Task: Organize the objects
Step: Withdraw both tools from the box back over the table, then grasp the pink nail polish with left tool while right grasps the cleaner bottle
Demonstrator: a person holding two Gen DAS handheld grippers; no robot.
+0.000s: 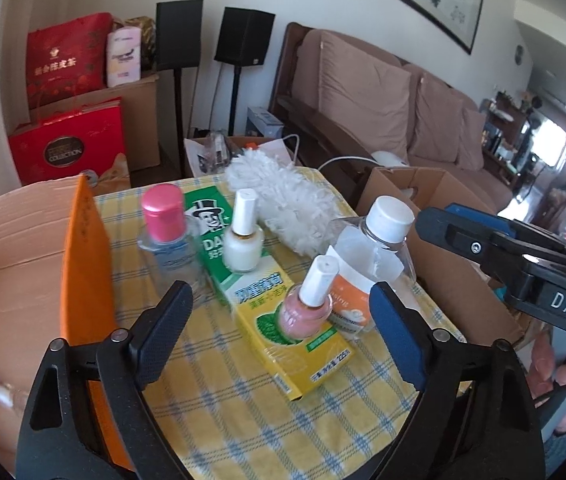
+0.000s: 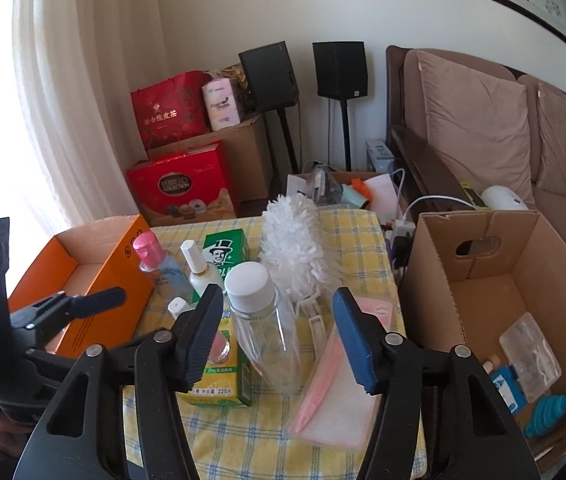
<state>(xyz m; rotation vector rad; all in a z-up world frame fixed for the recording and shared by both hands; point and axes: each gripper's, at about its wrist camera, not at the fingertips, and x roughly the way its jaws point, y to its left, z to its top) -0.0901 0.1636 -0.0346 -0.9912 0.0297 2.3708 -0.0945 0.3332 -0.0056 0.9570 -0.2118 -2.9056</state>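
Observation:
On the yellow checked tablecloth [image 1: 243, 420] lies a green-yellow toothpaste box [image 1: 259, 304]; a white nail polish bottle [image 1: 243, 240] and a pink one [image 1: 307, 304] stand on it. A pink-capped clear bottle [image 1: 167, 232] stands to its left, and a clear white-capped bottle [image 1: 367, 256] lies on the right. My left gripper [image 1: 279, 332] is open and empty, just before the pink polish. My right gripper [image 2: 279, 344] is open around the clear white-capped bottle [image 2: 267, 320], not touching it. A white duster [image 2: 295, 240] and a pink packet [image 2: 343, 384] lie nearby.
An orange cardboard box [image 1: 83, 264] stands open at the table's left. A brown cardboard box [image 2: 503, 304] at the right holds a blue item, a teal funnel and a clear packet. Red gift bags, speakers and a sofa [image 2: 483, 128] stand behind.

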